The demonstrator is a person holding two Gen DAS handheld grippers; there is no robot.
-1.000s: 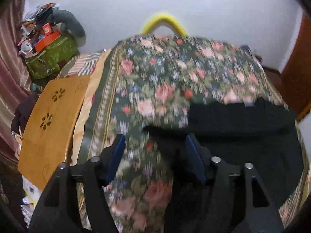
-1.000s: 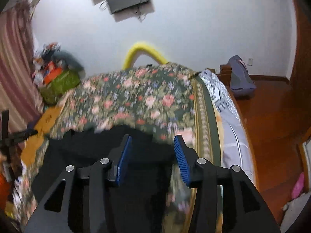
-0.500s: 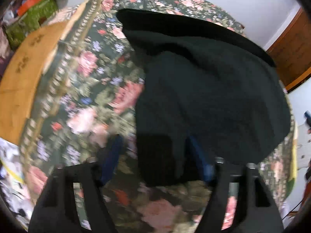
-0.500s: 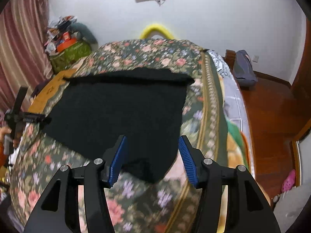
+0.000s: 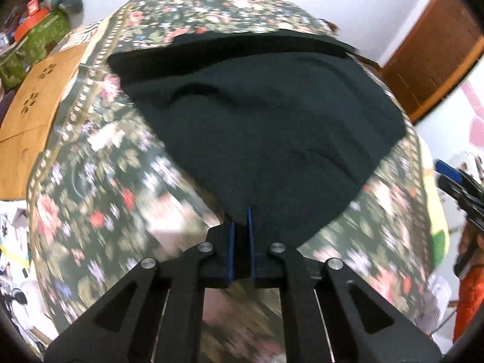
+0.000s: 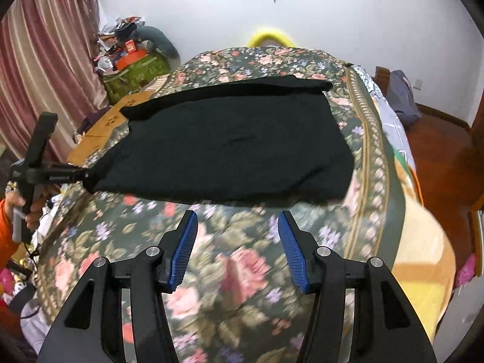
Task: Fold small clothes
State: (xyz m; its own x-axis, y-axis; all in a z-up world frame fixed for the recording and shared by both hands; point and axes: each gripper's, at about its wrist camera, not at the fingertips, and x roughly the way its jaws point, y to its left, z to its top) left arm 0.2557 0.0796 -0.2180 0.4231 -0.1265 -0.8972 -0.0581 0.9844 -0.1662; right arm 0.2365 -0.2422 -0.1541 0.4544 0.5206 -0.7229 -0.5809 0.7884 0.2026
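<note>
Jaws of the left gripper, wide apart a second ago, now clamped on the near corner of the black garment (spread flat on the floral bedspread), right gripper half-open, empty, short of the garment's near edge.

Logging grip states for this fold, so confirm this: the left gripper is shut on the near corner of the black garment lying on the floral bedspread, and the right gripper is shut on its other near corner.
Half right. The left gripper is shut on the black garment's near corner on the floral bedspread. But the right wrist view shows the right gripper open and empty, short of the garment's edge.
</note>
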